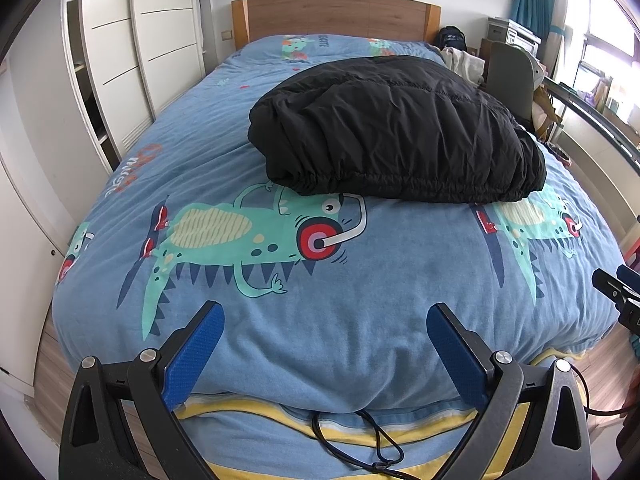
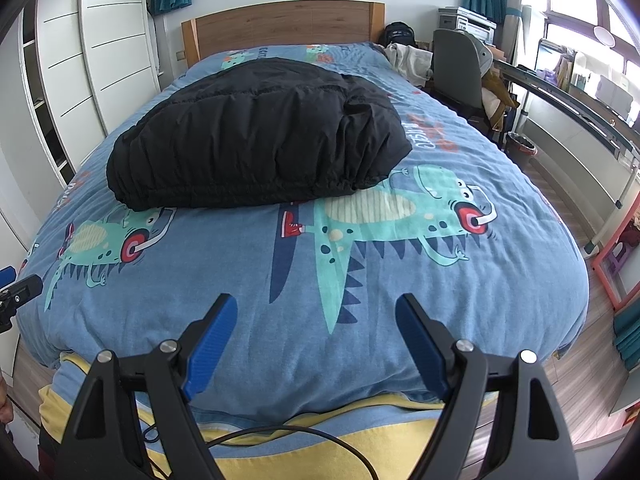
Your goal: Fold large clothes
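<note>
Your left gripper [image 1: 324, 320] and right gripper [image 2: 316, 312] hover with jaws wide, holding nothing; the puffy black quilted jacket [image 1: 396, 128] lies apparently folded mid-bed; little seems left.

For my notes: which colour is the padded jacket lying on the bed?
Plain black; the padded jacket shows best in the left wrist view.

A large black quilted puffer jacket [image 1: 396, 128] lies folded into a thick, rounded bundle on the middle of the blue monster-print duvet [image 1: 360, 300], well beyond both wrist cameras. Its gathered elastic hem runs along the near edge, facing the foot of the bed. The padded fabric is creased and bulges upward, no sleeves showing
</note>
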`<state>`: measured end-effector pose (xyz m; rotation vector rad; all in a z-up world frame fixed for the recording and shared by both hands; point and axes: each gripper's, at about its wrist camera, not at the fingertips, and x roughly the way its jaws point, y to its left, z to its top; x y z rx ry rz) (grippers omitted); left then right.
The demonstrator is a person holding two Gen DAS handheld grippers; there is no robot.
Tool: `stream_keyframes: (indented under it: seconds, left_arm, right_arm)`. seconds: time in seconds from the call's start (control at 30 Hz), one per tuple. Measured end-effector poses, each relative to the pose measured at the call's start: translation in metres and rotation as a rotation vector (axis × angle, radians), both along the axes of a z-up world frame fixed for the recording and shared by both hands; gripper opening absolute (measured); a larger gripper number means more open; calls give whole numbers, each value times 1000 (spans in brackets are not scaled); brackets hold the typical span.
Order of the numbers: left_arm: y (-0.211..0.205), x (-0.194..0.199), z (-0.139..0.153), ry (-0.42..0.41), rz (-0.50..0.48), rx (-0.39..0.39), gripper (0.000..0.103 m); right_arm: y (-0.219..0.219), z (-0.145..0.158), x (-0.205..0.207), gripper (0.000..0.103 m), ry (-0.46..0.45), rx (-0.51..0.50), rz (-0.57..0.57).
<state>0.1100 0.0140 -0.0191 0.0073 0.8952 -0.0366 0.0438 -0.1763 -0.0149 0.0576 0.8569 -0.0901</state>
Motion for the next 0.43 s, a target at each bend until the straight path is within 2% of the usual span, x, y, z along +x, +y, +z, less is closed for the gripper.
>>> stream_keyframes:
  seconds: [0.43]
  left_arm:
    - [-1, -4, 3, -1, 2, -8, 100]
  right_arm:
    - [0, 1, -1, 81, 0, 1, 1]
